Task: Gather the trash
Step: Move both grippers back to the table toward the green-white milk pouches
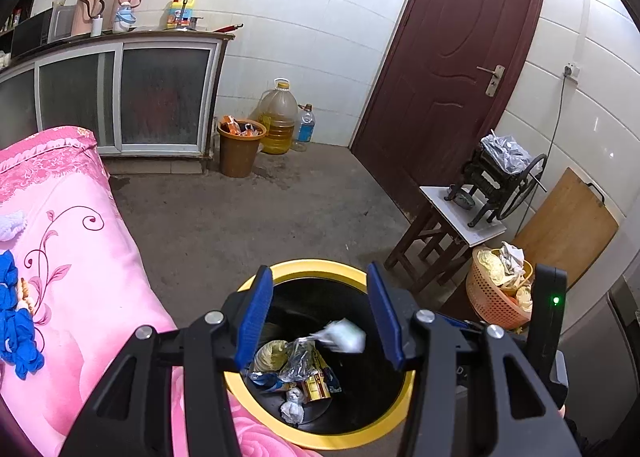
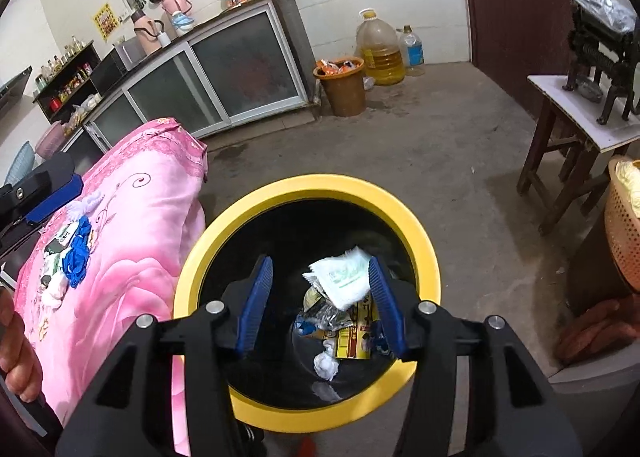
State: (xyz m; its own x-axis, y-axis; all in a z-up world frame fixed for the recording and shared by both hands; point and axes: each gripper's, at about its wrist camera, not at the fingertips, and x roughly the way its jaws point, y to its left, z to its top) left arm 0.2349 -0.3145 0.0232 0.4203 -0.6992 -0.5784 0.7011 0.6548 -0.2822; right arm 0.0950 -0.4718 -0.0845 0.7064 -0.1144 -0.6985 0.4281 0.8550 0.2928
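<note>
A black trash bin with a yellow rim (image 1: 316,267) (image 2: 312,187) stands on the floor beside a pink-covered table (image 1: 80,257) (image 2: 132,225). Inside lie wrappers, crumpled paper and plastic (image 1: 296,369) (image 2: 340,333). My left gripper (image 1: 320,321) is open above the bin; a blurred white tissue (image 1: 344,335) is in the air between its fingers, touching neither. My right gripper (image 2: 320,297) is open above the bin, with a white tissue packet (image 2: 340,277) loose beside its right finger (image 2: 384,305). Blue cloth and small packets (image 2: 72,253) (image 1: 16,321) lie on the table.
A brown bin (image 1: 240,149) full of wrappers, a big oil jug (image 1: 278,117) and a water bottle stand by the cabinet. A wooden stool with a hand-crank machine (image 1: 496,185), an orange basket (image 1: 496,289) and a cutting board are on the right, near a brown door.
</note>
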